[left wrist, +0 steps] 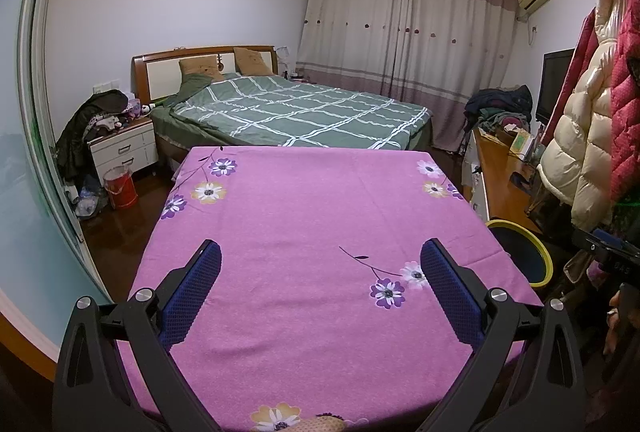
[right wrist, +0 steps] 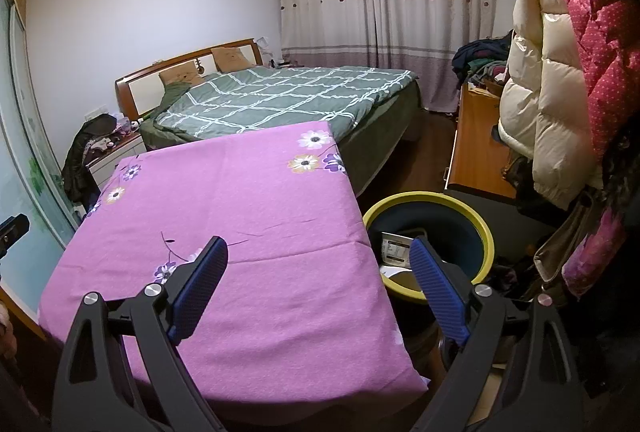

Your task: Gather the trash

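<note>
Left gripper (left wrist: 320,258): we hold it wide apart, empty, above the pink tablecloth (left wrist: 304,216).
Right gripper (right wrist: 319,256): spread, empty, straddling the cloth's edge and the yellow-rimmed bin (right wrist: 486,232).
Bin: a carton (right wrist: 394,250) inside.

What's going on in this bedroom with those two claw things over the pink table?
A person is clearing trash with a handheld claw in each hand. Both the left claw and the right claw are open and empty above the pink flowered tablecloth, which shows no trash. Beside the table stands a yellow-rimmed bin with a small printed carton already inside.
</note>
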`<state>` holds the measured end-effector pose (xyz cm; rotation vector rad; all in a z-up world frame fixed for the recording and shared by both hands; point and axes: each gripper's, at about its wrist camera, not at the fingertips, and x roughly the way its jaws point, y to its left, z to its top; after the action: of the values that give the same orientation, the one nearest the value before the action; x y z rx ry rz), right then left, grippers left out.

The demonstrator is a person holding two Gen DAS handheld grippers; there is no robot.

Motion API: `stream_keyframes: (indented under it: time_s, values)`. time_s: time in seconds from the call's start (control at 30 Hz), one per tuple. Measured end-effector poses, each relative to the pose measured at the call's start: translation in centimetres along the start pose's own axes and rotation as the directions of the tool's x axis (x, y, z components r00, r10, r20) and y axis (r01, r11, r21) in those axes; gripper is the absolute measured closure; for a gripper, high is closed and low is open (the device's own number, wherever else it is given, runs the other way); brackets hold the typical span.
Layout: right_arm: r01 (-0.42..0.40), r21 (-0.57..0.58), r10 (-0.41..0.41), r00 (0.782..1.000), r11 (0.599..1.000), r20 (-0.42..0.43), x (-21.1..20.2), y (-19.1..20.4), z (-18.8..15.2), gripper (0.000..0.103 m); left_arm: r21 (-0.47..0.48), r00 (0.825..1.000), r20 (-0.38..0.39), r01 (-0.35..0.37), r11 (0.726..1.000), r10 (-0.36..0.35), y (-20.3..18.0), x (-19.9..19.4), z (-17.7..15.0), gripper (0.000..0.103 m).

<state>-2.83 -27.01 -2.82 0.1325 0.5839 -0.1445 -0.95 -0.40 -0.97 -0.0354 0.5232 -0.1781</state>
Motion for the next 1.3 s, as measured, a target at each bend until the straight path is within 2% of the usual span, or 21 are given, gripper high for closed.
stream_keyframes:
  time_s: [0.47,1.3]
  values:
    - [-0.004,-0.001,0.004,1.0,1.0,-0.004,0.2,0.3,-0.1,0.016,-0.011,0.999,-0.021,0.032,0.999,-0.032,-0.2,0.4,0.0,0.005]
    - [-0.011,-0.004,0.011,1.0,1.0,-0.017,0.3,1.0,-1.0,0.016,-0.001,0.999,-0.042,0.024,1.0,-0.025,0.4,1.3,0.2,0.005]
